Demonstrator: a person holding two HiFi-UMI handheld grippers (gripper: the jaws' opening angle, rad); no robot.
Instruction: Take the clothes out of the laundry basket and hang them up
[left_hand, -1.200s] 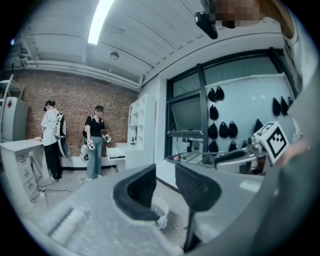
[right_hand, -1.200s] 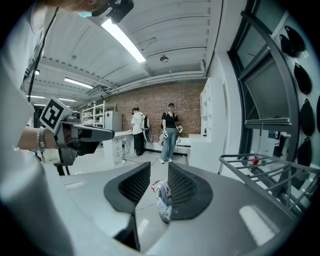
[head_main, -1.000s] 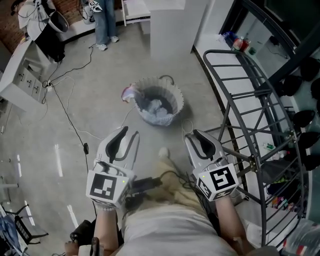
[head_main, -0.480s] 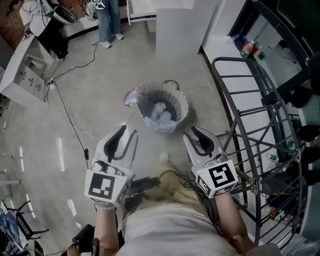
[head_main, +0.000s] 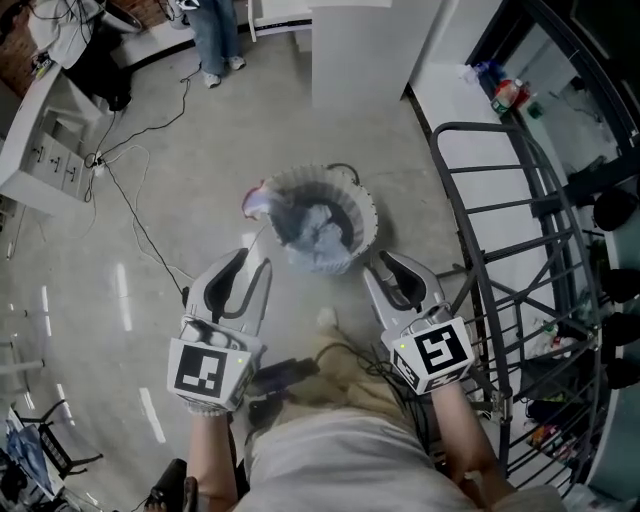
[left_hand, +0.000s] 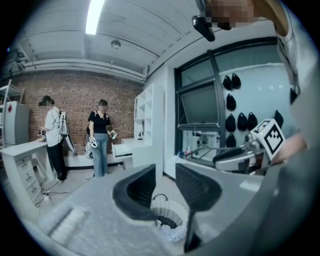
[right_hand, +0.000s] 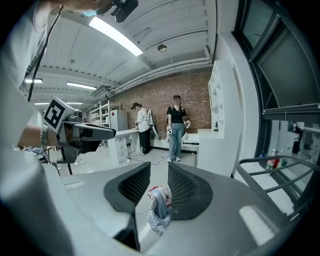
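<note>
Concrete floor, open room, no worktop involved. Laundry basket sits on it, upright, full of pale clothes; a pink-and-white garment hangs over the basket's left rim.

Step, as I judge it: the reach toward the basket, nothing picked yet. To do it well I'd drop one claw straight into the basket mouth, pinch a raised fold of the top piece only, keep the pads off the woven wall, then lift high enough that the cloth clears the rim. The garment draped over the rim looks like the easiest first grab. The second claw should be free to catch a corner for spreading.

Left claw is short of the basket on its near-left side, jaws apart, nothing between them. Right claw is short of it on the near-right side, also apart and empty. Both are held out forward, side by side, tipped slightly down at the basket.

Dark drying rack stands right of the basket. Loose cable runs left of it.
</note>
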